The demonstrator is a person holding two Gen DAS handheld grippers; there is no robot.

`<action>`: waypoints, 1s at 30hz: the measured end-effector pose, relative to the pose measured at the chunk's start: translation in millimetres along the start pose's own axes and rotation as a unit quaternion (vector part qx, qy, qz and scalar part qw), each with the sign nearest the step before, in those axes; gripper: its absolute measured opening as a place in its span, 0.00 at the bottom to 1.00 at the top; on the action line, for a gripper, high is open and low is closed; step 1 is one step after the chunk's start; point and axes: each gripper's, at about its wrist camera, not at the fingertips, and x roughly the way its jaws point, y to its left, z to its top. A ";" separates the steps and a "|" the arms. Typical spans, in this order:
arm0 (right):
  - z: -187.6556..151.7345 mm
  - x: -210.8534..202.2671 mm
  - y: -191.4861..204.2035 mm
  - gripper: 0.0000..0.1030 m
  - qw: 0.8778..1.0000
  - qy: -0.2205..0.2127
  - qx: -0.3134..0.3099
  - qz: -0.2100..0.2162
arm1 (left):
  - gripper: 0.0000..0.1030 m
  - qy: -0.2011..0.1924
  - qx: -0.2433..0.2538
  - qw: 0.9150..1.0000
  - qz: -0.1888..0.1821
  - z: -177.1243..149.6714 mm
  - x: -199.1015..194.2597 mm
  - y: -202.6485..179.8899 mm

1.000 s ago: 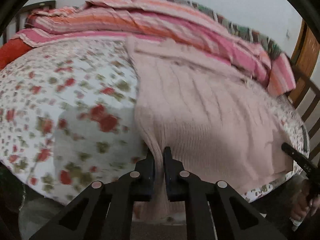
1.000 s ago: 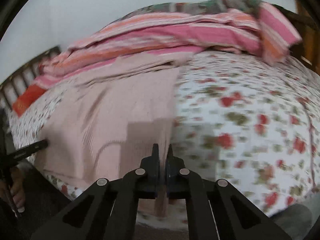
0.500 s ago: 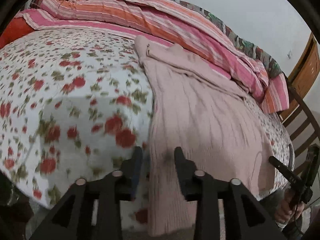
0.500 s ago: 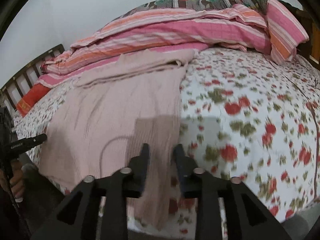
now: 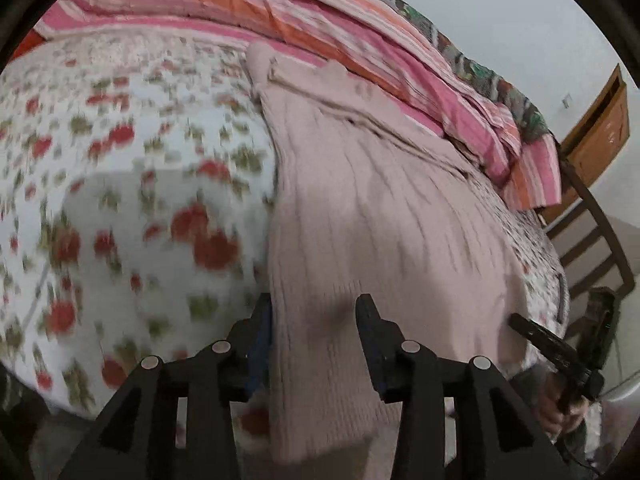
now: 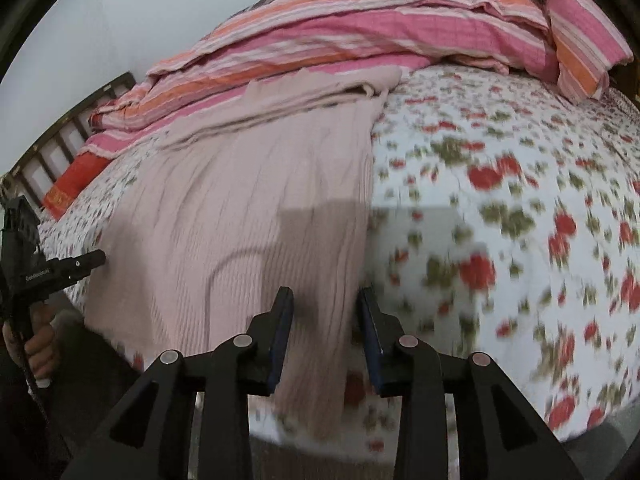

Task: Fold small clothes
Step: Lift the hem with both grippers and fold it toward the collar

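The pale pink ribbed knit garment (image 5: 372, 240) was laid lengthwise on the white bedsheet printed with red flowers (image 5: 132, 184), its hem hanging over the near edge of that sheet and its far end, with sleeves folded across it, resting against the heap of pink and orange striped blankets (image 5: 320, 28).

A slip was judged the main risk. The knit looked soft and stretchy, so a shallow pinch at one hem corner could have let the cloth slide free as it was lifted. Uneven lifting by the two hands could have skewed the fold, and the overhanging hem could have dragged the garment off the sheet. The sheet itself could have been caught in a deep bite.

The left gripper (image 5: 314, 316) was held wide open, nothing clamped, its fingers (image 5: 370, 320) straddling the hem corner on one side of the garment. The right gripper (image 6: 326, 308) was likewise spread wide and empty, with a strip of the garment's other edge between its fingers (image 6: 282, 312); contact with the cloth could not be told through the blur.
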 end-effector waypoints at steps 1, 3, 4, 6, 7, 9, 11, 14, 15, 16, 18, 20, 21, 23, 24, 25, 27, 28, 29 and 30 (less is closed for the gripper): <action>-4.6 -0.9 -0.8 0.33 1.000 0.005 0.001 0.003 | 0.38 0.008 -0.003 1.000 -0.004 -5.3 0.3 1.1; -14.5 -1.0 -4.6 0.33 1.000 0.014 0.008 0.007 | 0.37 0.018 -0.003 1.000 -0.007 -17.0 1.9 2.2; -18.2 -0.9 -6.7 0.33 1.000 0.016 0.012 0.008 | 0.37 0.011 0.003 1.000 -0.008 -22.4 -0.3 0.9; -23.8 -2.8 -10.0 0.33 1.000 0.011 0.024 0.017 | 0.37 0.009 0.007 1.000 -0.005 -27.8 -2.9 -1.9; -23.9 -3.3 -9.5 0.33 0.999 0.013 0.027 0.022 | 0.37 0.013 0.005 1.000 -0.009 -29.6 -3.1 -3.2; -23.8 -2.6 -8.2 0.32 0.999 0.016 0.029 0.030 | 0.35 0.013 0.006 1.000 -0.008 -32.0 -3.8 -5.3; -22.7 -0.7 -5.9 0.11 0.999 0.016 0.028 0.031 | 0.16 0.010 0.008 1.000 -0.005 -34.1 -4.5 -5.8; -20.2 -3.0 -2.7 0.05 0.999 0.011 0.029 0.039 | 0.07 -0.003 -0.002 1.000 -0.009 -32.4 -11.7 -6.1; -18.5 -9.8 -0.6 0.05 0.999 -0.002 0.026 0.044 | 0.06 -0.014 -0.005 1.000 -0.016 -31.4 -18.4 -6.9; -16.5 -15.9 0.9 0.05 0.998 -0.010 0.023 0.050 | 0.06 -0.039 -0.001 0.999 -0.019 -28.8 -31.1 -10.0; -9.1 -32.9 4.9 0.05 0.997 -0.031 0.016 0.063 | 0.06 -0.071 0.009 0.997 -0.026 -23.6 -49.3 -15.4; 2.8 -53.9 5.9 0.05 0.996 -0.065 0.018 0.066 | 0.06 -0.100 0.009 0.994 -0.041 -12.7 -69.9 -21.2; 9.5 -63.2 4.6 0.05 0.994 -0.079 0.025 0.073 | 0.06 -0.111 0.009 0.993 -0.046 -7.4 -77.2 -23.5; 23.7 -79.0 0.0 0.05 0.989 -0.106 0.047 0.095 | 0.06 -0.134 0.006 0.990 -0.054 6.2 -90.9 -27.6; 29.7 -85.0 -3.0 0.05 0.986 -0.116 0.057 0.103 | 0.06 -0.147 0.008 0.988 -0.055 15.3 -97.2 -31.3; 35.6 -89.3 -5.2 0.05 0.984 -0.123 0.066 0.110 | 0.06 -0.157 0.011 0.986 -0.050 22.2 -100.3 -33.8; 52.8 -96.4 -9.1 0.05 0.978 -0.139 0.085 0.130 | 0.06 -0.171 0.016 0.984 -0.036 38.0 -100.6 -38.6; 57.3 -97.4 -9.2 0.05 0.977 -0.141 0.089 0.134 | 0.06 -0.174 0.016 0.984 -0.032 45.0 -98.9 -39.4; 65.4 -97.9 -9.1 0.05 0.976 -0.145 0.093 0.137 | 0.06 -0.175 0.013 0.984 -0.029 54.6 -96.2 -39.0; 75.8 -97.5 -9.3 0.05 0.974 -0.149 0.098 0.141 | 0.06 -0.177 0.009 0.984 -0.029 58.7 -96.0 -37.4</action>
